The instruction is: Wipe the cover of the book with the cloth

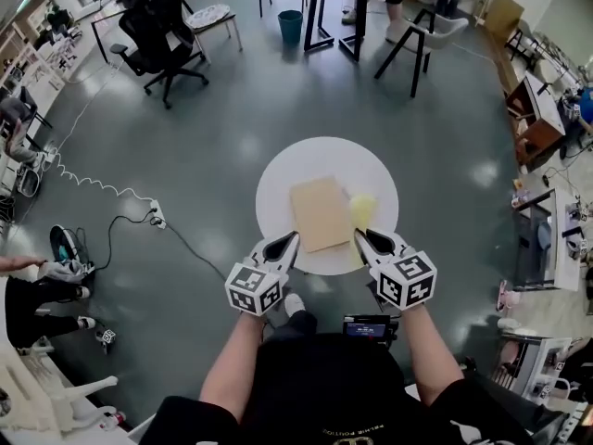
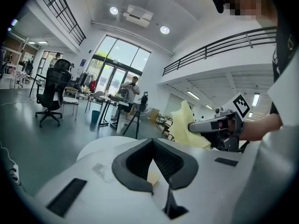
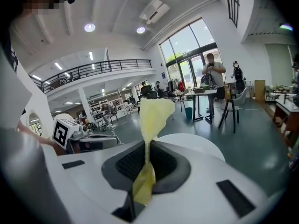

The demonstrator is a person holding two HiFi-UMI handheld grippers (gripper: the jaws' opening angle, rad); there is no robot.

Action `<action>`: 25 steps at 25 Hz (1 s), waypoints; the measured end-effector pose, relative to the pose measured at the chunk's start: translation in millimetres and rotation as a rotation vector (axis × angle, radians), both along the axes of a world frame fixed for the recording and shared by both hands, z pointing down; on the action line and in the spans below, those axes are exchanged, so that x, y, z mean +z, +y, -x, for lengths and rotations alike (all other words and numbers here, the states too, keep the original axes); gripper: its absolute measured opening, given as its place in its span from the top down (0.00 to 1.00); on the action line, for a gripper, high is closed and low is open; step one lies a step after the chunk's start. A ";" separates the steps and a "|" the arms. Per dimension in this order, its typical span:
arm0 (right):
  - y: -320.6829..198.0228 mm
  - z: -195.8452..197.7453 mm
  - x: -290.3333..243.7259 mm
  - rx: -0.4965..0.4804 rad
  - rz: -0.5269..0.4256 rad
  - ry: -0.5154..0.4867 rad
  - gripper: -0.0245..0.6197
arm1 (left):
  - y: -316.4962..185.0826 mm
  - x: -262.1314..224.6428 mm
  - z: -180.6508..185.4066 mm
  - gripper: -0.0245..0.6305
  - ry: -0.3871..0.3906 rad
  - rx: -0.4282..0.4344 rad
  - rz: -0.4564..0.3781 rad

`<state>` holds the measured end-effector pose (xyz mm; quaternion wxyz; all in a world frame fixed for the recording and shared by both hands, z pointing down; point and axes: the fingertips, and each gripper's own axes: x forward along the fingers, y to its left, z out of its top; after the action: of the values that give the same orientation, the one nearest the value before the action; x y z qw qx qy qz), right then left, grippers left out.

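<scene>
- At the middle of the head view, a round white table stands on a grey floor, and a tan book lies flat on it, closed, with its cover up.
- Just right of the book, the yellow cloth touches the book's right edge and rests partly on the table.
- The right gripper comes from the lower right of the frame, and its tip is at the near end of the cloth.
- Its own view shows the right gripper with the jaws pressed together on the cloth. One part of the cloth stands up above the pads and a twisted end hangs below them.
- The left gripper points at the lower left edge of the book, near the table's rim.
- In the left gripper view, the jaws of the left gripper are nearly together, and a thin tan piece of the book sits between the pads, so they seem to hold the book's edge.
- At the upper left of the head view, a black office chair stands well apart from the table, and a blue bin is near the top centre.
</scene>
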<state>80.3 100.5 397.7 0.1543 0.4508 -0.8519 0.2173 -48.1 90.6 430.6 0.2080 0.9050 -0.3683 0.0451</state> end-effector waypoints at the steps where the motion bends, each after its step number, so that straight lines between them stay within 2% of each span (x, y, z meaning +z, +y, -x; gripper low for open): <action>1: -5.2 3.2 1.2 0.010 0.001 0.002 0.84 | -6.7 1.1 2.9 0.95 0.002 0.010 0.000; 7: -21.3 11.5 7.5 0.063 0.015 0.017 0.84 | -31.6 8.3 8.1 0.95 0.012 0.066 0.010; 13: -31.3 6.3 17.1 0.056 0.046 0.034 0.84 | -41.5 20.0 -1.5 0.95 0.019 0.072 0.044; 25: -67.9 -22.1 26.3 -0.077 0.073 -0.005 0.84 | -57.9 26.4 -36.2 0.95 -0.032 -0.043 0.073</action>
<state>102.4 32.6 424.0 0.1768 0.4112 -0.8605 0.2432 -11.9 32.7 457.0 0.2359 0.8878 -0.3891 0.0684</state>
